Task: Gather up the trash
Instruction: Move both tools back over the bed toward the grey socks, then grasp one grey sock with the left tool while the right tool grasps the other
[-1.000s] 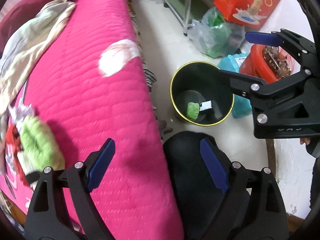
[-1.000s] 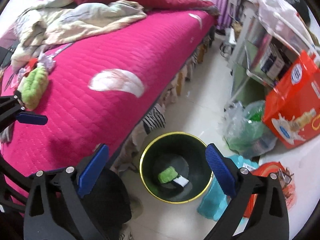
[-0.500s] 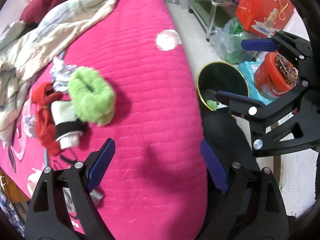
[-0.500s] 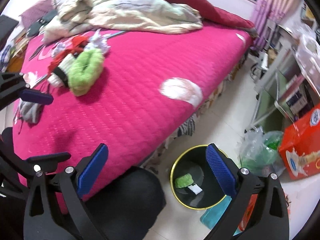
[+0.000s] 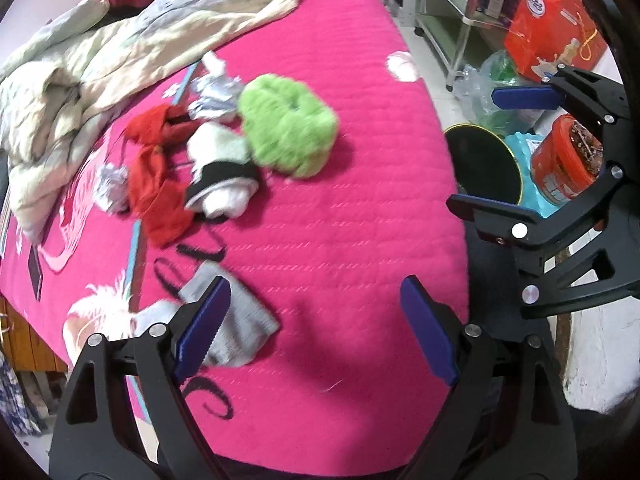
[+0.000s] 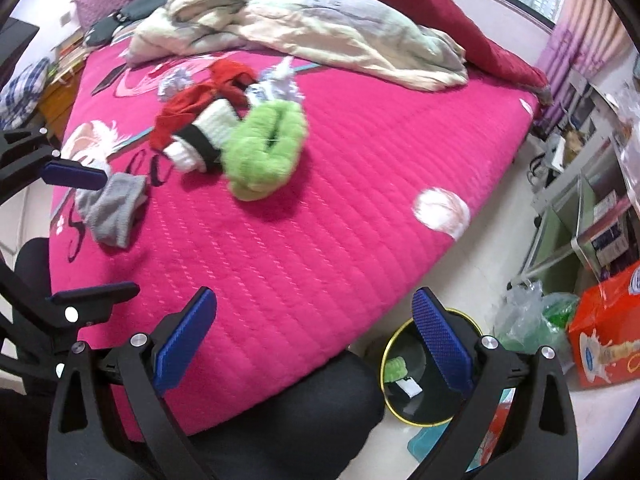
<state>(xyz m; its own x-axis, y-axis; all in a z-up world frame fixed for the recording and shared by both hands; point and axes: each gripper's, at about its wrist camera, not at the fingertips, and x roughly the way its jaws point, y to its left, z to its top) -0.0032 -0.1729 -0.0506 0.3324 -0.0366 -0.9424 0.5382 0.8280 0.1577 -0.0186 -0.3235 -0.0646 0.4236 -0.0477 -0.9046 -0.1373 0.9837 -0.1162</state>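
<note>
A pink bed (image 5: pixel 340 220) carries a fluffy green item (image 5: pixel 286 136), a white and black sock (image 5: pixel 222 176), a red cloth (image 5: pixel 156 176), crumpled foil (image 5: pixel 112 186) and more foil (image 5: pixel 214 94), and a grey sock (image 5: pixel 240 324). My left gripper (image 5: pixel 316 328) is open and empty above the bed's near part, beside the grey sock. My right gripper (image 6: pixel 316 340) is open and empty over the bed edge. A black bin (image 6: pixel 436 404) with a yellow rim stands on the floor beside the bed; it holds a green item (image 6: pixel 394 368) and a white scrap (image 6: pixel 410 388).
A rumpled pale blanket (image 6: pixel 304 24) and dark red cover (image 6: pixel 420 12) lie at the bed's far side. A red bucket (image 5: pixel 566 160), plastic bags (image 6: pixel 532 324), an orange bag (image 6: pixel 608 340) and a shelf (image 6: pixel 580 216) stand on the floor near the bin.
Both grippers swung away from the bin toward the bed. The pile of items on the bed has come closer and toward the centre; the bin has slid to the edge.
</note>
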